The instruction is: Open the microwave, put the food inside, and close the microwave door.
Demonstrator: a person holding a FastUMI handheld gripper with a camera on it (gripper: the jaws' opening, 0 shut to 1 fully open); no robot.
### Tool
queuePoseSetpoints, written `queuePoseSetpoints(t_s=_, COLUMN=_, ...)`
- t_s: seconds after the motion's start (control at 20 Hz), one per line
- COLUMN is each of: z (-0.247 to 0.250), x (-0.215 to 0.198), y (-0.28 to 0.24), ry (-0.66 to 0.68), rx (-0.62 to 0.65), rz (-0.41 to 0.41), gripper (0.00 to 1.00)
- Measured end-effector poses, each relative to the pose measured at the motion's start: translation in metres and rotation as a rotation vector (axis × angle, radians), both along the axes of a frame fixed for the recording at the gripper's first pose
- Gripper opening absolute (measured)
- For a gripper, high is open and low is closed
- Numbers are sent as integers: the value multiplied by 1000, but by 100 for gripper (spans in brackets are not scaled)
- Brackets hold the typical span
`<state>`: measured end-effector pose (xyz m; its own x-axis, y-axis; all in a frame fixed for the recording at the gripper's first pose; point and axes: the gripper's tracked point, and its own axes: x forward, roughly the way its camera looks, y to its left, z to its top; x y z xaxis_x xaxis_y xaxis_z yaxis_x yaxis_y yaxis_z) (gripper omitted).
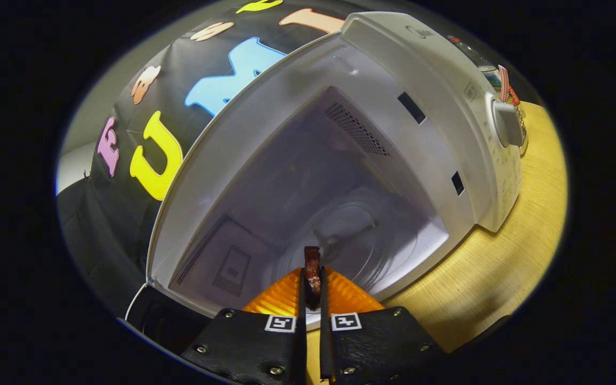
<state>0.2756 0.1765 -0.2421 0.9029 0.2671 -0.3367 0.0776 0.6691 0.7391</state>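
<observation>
The white microwave [447, 96] stands open on the wooden table, its bare cavity just ahead of my fingers. A glass turntable [351, 235] lies on the cavity floor. My gripper [312, 280] is shut on the rim of an orange ribbed dish [276, 297], which spreads out on both sides of the fingers at the cavity's front lip. A dark reddish-brown piece of food [312, 262] stands up between the fingertips and a little beyond them. Most of the dish is hidden under the gripper.
The microwave's dark door [153, 315] hangs open on the left side of the cavity. A round knob [507, 124] sits on the control panel to the right. A jar with a red checked ribbon [506, 85] stands behind the microwave. The wooden table [490, 267] extends to the right.
</observation>
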Motion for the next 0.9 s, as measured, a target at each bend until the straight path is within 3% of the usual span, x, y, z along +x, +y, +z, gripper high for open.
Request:
queuePoseSetpoints(t_s=0.05, z=1, x=0, y=-2, ry=1, rx=-9, rz=1, gripper=11)
queuePoseSetpoints(t_s=0.15, z=-4, x=5, y=0, ry=6, rx=-48, rz=-4, gripper=26)
queuePoseSetpoints(t_s=0.3, z=-3, x=2, y=-12, ry=-9, rx=-156, rz=-32, gripper=97)
queuePoseSetpoints(t_s=0.5, z=10, x=-5, y=-20, ry=-73, rx=-327, rz=-12, gripper=97)
queuePoseSetpoints(t_s=0.9, z=73, x=-60, y=-27, ry=-186, rx=-437, rz=52, gripper=97)
